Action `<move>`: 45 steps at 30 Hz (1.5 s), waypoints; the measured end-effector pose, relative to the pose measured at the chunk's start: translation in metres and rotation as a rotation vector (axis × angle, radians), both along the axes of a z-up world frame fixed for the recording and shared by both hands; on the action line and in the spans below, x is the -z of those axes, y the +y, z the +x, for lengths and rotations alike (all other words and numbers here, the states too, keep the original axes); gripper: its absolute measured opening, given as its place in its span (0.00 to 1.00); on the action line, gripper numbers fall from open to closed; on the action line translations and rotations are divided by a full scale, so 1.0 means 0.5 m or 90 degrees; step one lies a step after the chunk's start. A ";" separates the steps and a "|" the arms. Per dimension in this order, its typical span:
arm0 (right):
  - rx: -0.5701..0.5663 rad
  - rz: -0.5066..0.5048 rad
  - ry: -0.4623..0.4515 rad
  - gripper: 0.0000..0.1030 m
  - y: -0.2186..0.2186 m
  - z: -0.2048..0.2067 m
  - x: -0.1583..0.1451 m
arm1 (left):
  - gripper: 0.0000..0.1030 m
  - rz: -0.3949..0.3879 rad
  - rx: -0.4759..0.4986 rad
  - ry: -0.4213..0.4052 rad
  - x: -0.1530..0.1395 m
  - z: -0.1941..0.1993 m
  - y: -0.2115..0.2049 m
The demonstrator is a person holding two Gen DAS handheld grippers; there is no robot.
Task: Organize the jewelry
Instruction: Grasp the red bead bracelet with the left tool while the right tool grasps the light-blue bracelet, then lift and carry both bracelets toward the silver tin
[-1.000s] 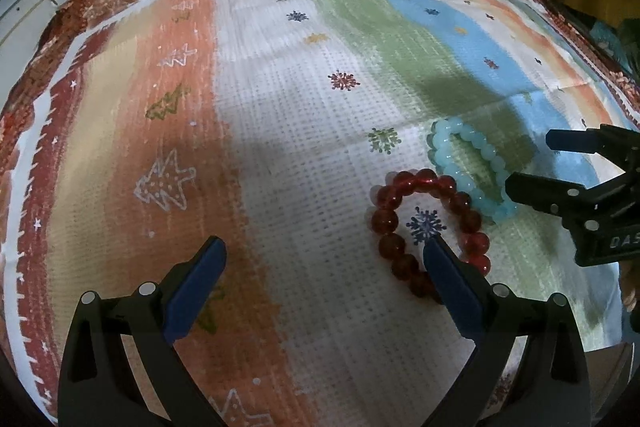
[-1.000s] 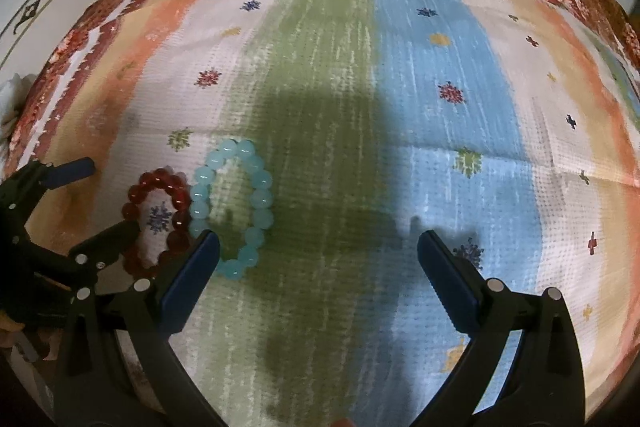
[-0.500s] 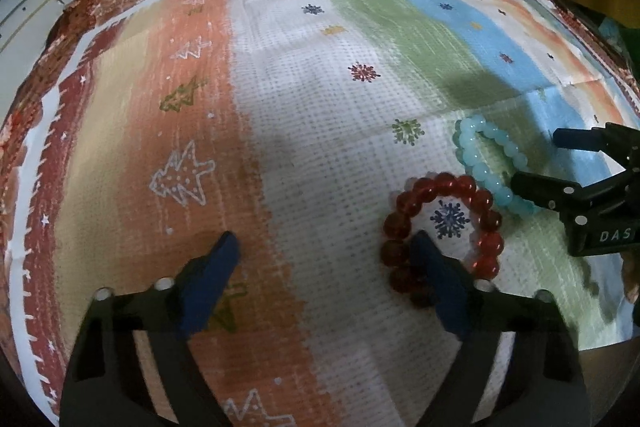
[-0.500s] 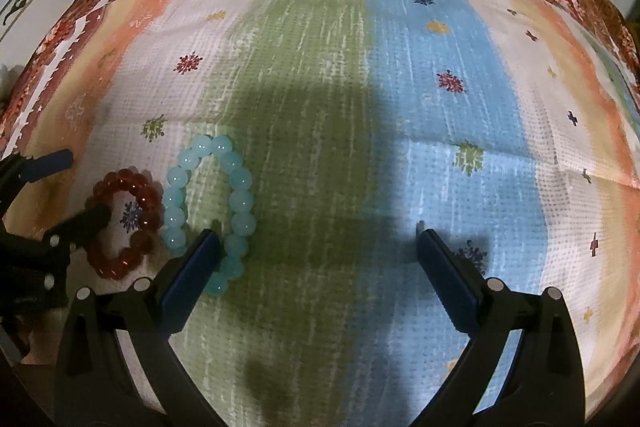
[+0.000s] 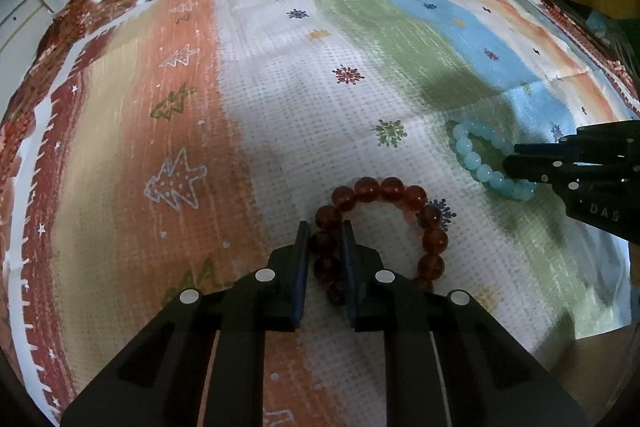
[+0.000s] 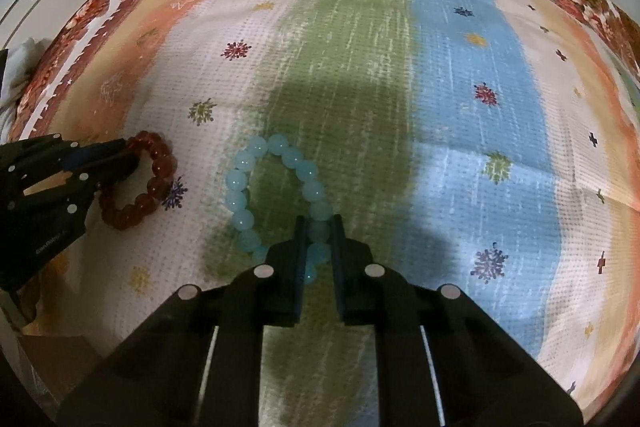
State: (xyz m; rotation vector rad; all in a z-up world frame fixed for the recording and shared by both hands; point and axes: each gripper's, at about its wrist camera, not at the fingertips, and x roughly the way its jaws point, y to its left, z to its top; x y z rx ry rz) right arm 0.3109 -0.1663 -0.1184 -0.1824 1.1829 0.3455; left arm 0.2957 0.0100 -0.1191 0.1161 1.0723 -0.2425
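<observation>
Red bracelet (image 5: 384, 219) now between closed jaws.

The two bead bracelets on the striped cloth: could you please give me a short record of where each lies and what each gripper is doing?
surface: striped cloth with snowflake and tree prints
red bracelet: flat on the white stripe, a loop of dark red beads
blue bracelet: flat on the green stripe, a loop of pale blue beads
bracelets: apart, not touching
left gripper: jaws have just been closing, now shut on the red bracelet
right gripper: jaws have just been closing, now shut on the blue bracelet
</observation>
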 end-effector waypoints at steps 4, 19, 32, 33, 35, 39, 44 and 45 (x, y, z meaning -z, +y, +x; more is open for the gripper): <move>0.004 0.007 0.002 0.12 0.000 0.000 -0.007 | 0.12 -0.008 -0.008 0.004 -0.009 -0.004 0.004; -0.058 0.035 -0.084 0.12 0.033 -0.091 -0.134 | 0.12 -0.067 -0.051 -0.052 -0.115 -0.077 0.017; -0.058 0.066 -0.128 0.12 0.015 -0.168 -0.218 | 0.12 -0.093 -0.054 -0.105 -0.190 -0.160 0.007; -0.056 0.067 -0.132 0.12 0.012 -0.173 -0.222 | 0.12 -0.092 -0.057 -0.109 -0.194 -0.165 0.007; -0.052 0.062 -0.142 0.12 0.006 -0.184 -0.231 | 0.12 -0.093 -0.057 -0.119 -0.205 -0.175 0.005; -0.067 0.043 -0.163 0.12 0.005 -0.220 -0.242 | 0.12 -0.098 -0.050 -0.147 -0.233 -0.199 -0.003; -0.081 0.060 -0.179 0.12 0.003 -0.262 -0.266 | 0.12 -0.123 -0.037 -0.173 -0.268 -0.234 -0.011; -0.086 0.064 -0.181 0.12 0.005 -0.269 -0.271 | 0.12 -0.128 -0.033 -0.177 -0.273 -0.241 -0.013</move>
